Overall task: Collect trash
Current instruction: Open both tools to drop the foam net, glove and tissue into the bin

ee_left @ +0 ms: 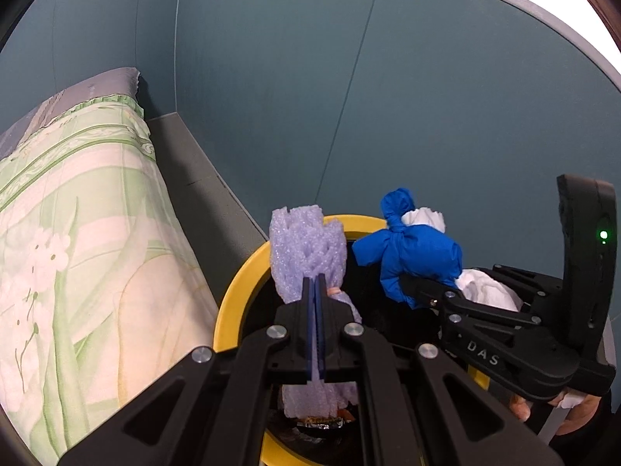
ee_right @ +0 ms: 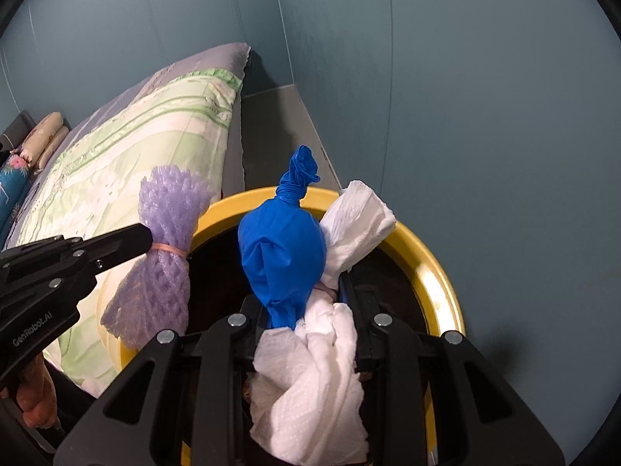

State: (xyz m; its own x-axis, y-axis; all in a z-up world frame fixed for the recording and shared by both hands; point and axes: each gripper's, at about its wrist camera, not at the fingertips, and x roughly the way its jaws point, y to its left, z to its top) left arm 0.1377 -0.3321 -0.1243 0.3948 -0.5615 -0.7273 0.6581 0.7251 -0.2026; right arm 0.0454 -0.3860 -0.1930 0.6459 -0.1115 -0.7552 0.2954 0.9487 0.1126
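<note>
Left tongs [ee_left: 315, 283] clamp a purple foam net bundle [ee_left: 306, 248] over the yellow-rimmed black bin [ee_left: 233, 295]. Right tongs [ee_right: 310, 303] grip a knotted blue bag [ee_right: 281, 248] with crumpled white paper towel [ee_right: 310, 380]

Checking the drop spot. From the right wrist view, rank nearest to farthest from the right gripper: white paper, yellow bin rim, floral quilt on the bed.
1. white paper: clamped in the right gripper beside a blue knotted bag.
2. yellow bin rim: just beyond and below.
3. floral quilt: farthest, up left on the bed.
</note>
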